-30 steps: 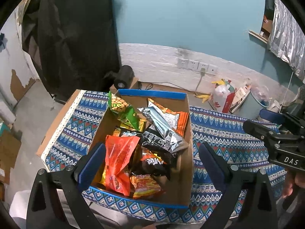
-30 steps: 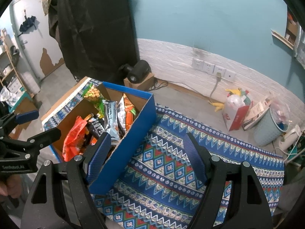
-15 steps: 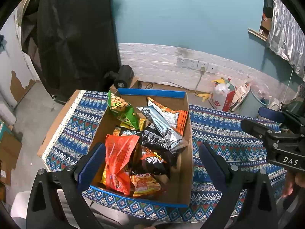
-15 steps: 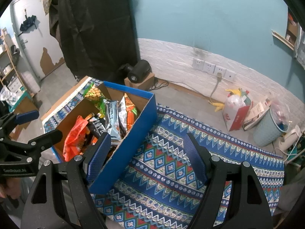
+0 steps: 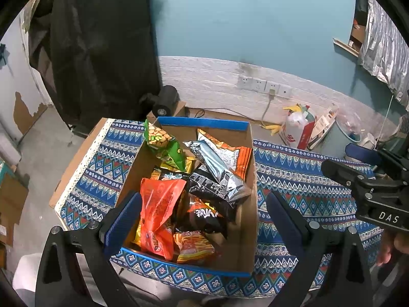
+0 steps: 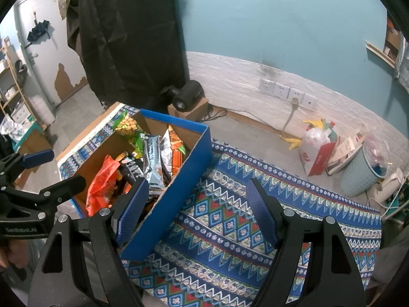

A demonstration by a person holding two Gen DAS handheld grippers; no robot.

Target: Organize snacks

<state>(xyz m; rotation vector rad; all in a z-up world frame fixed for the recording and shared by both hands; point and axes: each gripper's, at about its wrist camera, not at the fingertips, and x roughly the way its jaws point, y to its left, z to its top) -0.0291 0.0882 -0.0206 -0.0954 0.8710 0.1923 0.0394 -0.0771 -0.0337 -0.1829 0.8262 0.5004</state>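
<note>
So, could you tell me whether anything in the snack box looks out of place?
The packets lie jumbled in the box, overlapping at all angles; the green packet pokes above its far-left rim. Nothing looks spilled or torn.

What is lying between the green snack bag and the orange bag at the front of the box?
In the left wrist view, a yellow packet lies between the green snack bag and the orange bag in the box.

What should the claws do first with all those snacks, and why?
Probably lower the left claw onto the orange bag. Both claws are open and empty, the left one hangs right over the box, and that bag lies on top of the pile, nearest it.
</note>
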